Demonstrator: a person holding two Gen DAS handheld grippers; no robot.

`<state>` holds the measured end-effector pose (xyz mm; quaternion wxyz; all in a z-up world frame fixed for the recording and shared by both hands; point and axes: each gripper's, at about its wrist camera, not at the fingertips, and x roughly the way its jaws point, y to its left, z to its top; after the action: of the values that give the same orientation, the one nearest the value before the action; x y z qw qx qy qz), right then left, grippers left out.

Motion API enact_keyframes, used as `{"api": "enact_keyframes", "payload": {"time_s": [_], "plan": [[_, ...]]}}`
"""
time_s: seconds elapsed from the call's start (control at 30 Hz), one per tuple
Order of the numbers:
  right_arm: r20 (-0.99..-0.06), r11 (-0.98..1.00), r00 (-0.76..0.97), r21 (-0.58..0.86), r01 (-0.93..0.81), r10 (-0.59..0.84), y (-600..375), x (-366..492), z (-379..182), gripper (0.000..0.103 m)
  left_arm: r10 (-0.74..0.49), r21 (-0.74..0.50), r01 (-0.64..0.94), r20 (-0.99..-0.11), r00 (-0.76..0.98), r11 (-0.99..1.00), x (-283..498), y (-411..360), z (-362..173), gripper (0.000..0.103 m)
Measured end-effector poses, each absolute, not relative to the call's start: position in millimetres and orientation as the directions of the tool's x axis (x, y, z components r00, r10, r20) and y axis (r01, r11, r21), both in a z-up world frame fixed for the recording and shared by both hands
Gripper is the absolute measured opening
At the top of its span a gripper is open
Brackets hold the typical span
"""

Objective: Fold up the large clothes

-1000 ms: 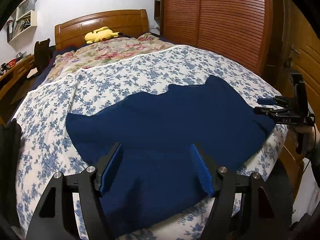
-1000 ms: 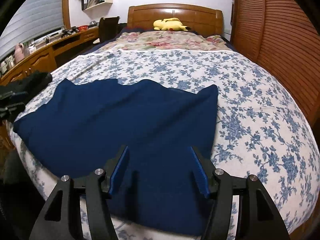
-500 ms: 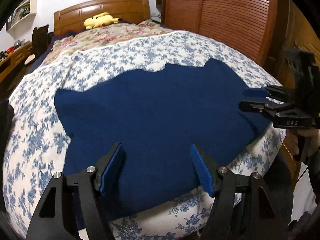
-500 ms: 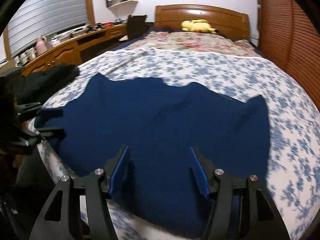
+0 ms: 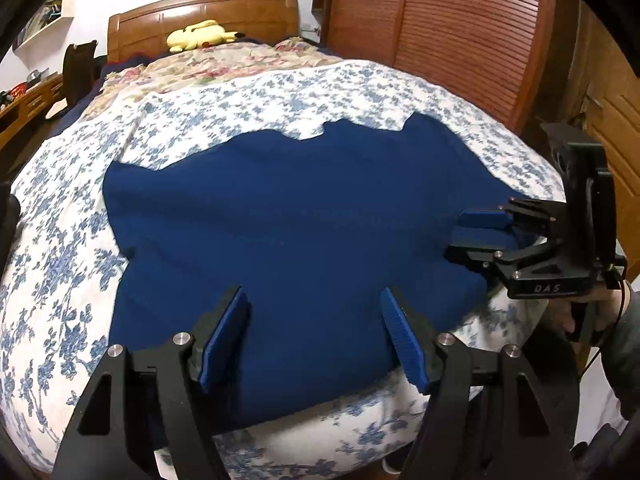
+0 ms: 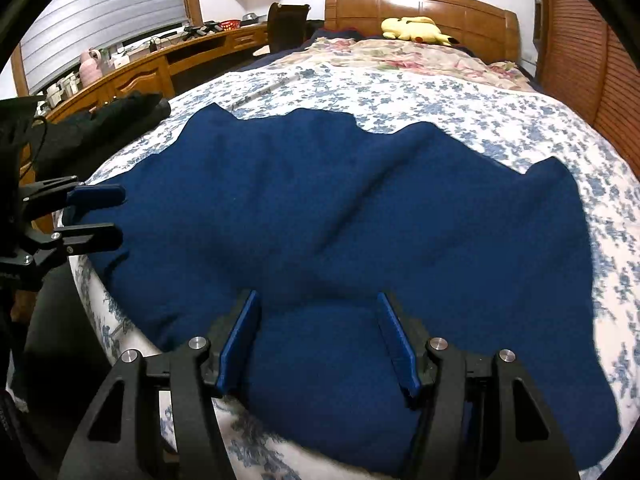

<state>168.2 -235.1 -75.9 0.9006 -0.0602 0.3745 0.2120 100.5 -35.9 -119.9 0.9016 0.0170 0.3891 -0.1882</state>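
A large dark blue garment (image 5: 304, 216) lies spread flat on the bed's blue-flowered sheet (image 5: 60, 280). In the left wrist view my left gripper (image 5: 312, 300) is open just above the garment's near edge, with nothing between its blue pads. My right gripper (image 5: 456, 234) is held by a hand at the garment's right end, jaws apart. In the right wrist view the right gripper (image 6: 318, 336) hangs open over the near part of the rumpled garment (image 6: 360, 208). The left gripper (image 6: 120, 216) shows open at the garment's left edge.
A yellow plush toy (image 5: 200, 34) rests by the wooden headboard (image 5: 208, 12), beyond a flowered quilt (image 6: 400, 56). Slatted wardrobe doors (image 5: 460, 32) stand right of the bed. A wooden desk (image 6: 132, 76) and a black cloth (image 6: 104, 124) lie to its left.
Both grippers have sunk nearer the garment. The right gripper has come in over the garment's right edge, and its view has swung so that the left gripper now shows.
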Motion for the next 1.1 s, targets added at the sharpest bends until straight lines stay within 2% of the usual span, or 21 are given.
{"api": "enact_keyframes", "payload": {"time_s": [0.27, 0.63, 0.93, 1.1], "plan": [[-0.674, 0.956, 0.714, -0.038, -0.290, 0.190, -277.3, 136.9, -49.2, 0.063, -0.367, -0.121, 0.403, -0.697, 0.616, 0.907, 99.3, -67.1, -120.9, 0.071], [-0.698, 0.991, 0.712, -0.032, -0.132, 0.073, -334.5, 126.3, -58.0, 0.063, -0.338, -0.097, 0.392, -0.715, 0.612, 0.915, 97.2, -73.6, -134.9, 0.071], [-0.727, 0.995, 0.681, 0.038, -0.094, 0.093, -337.3, 140.5, -79.8, 0.081, -0.330, -0.087, 0.390, -0.715, 0.616, 0.917, 96.7, -76.0, -137.8, 0.071], [-0.733, 0.992, 0.668, 0.066, -0.112, 0.124, -338.1, 142.5, -85.3, 0.082, -0.329, -0.086, 0.389, -0.716, 0.616, 0.917, 96.6, -75.9, -138.0, 0.071]]}}
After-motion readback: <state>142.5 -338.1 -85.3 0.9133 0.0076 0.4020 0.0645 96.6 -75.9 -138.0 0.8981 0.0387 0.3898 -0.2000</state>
